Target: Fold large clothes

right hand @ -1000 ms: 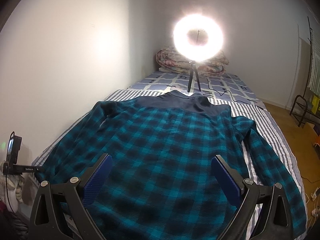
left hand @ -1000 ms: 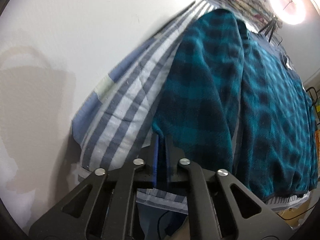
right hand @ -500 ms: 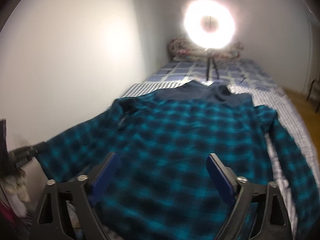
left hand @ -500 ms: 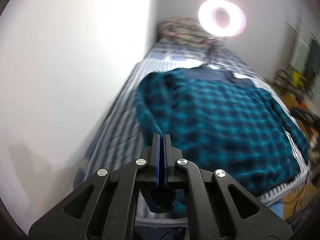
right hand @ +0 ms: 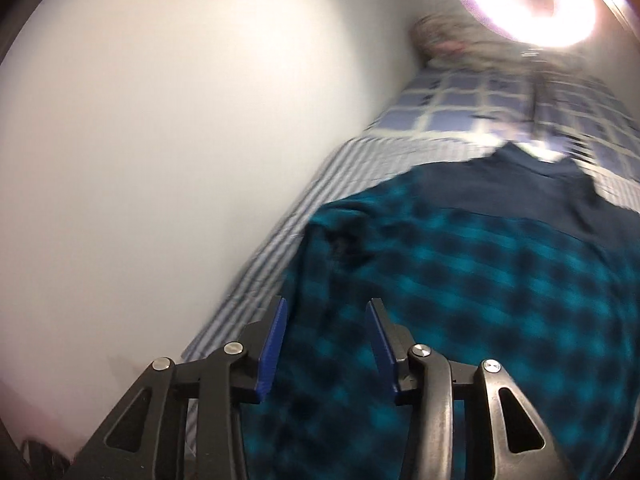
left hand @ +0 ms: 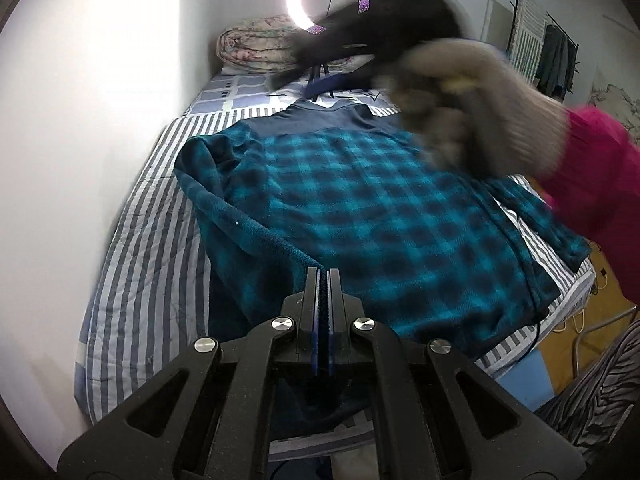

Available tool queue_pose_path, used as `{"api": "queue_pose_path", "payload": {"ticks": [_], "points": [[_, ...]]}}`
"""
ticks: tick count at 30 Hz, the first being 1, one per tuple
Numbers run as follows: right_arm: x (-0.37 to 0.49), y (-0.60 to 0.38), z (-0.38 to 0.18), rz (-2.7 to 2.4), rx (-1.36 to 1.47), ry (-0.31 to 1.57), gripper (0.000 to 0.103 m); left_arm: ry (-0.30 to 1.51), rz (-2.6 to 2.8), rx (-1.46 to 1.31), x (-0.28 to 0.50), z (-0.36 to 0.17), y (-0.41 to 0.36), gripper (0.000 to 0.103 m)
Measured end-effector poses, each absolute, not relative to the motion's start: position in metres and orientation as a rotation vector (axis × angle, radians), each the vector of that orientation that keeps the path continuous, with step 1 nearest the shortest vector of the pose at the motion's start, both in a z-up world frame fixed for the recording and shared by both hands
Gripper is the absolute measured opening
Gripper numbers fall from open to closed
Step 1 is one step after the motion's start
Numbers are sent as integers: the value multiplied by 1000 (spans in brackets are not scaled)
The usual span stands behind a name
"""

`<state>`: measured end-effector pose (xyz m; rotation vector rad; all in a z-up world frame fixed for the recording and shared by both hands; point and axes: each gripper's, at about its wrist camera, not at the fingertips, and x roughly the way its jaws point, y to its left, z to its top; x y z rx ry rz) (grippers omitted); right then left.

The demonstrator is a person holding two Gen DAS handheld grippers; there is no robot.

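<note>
The big blue-and-black checked shirt [left hand: 380, 216] lies spread out flat on the bed [left hand: 156, 264], with its dark collar at the far end and its bottom edge at the near end; the bed has a striped sheet, and a white wall runs along its left side. The left sleeve [left hand: 240, 220] is lifted and pulled across toward the near side; the left tool [left hand: 323, 276] is pinched tight on the sleeve's end, and the cloth runs right into its closed tips. The right sleeve [left hand: 536, 216] lies out flat on the right side of the bed, not folded yet.

The right tool [right hand: 326, 312] is over the left part of the shirt, near the wall; its jaws are about half wide and are closing; shirt cloth shows behind the gap, but the picture is blurry and I cannot tell if the pads touch any cloth yet. In the left view that tool is a dark blur held by a gloved hand [left hand: 480, 108] with a pink sleeve [left hand: 600, 184] over the far side of the shirt.

I think the step in hand is folding the left sleeve in over the body. The next move likely needs the right tool to pinch the shirt near the left shoulder; then both tools can carry that side over and lay it down smooth.

A ring light [left hand: 326, 4] stands at the far end of the bed, next to a rolled blanket [left hand: 256, 46].
</note>
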<state>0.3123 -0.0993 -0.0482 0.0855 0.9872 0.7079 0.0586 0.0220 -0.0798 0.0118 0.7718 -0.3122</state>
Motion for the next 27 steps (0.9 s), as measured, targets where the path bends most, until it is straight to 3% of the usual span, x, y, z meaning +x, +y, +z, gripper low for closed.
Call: {"api": "queue_pose_path", "payload": {"ticks": [10,16,24,26,27], "points": [[371,50,-118,801,-126,1160,40,774,-314,-10,66,-80,32,0],[384,82,-150,728,-234,1226,46,779,-310,-15,67,-82,37,0],[382,112,-180,664,-452,1245,46,780,-305,-17,68,-79,40,0],[379,121,-188,648,-514,1241,37,780,-304,-17,68,-79,41,0],[379,124,-192,631,-540,1234,20,781,-300,-17,68,-80,42,0]]}}
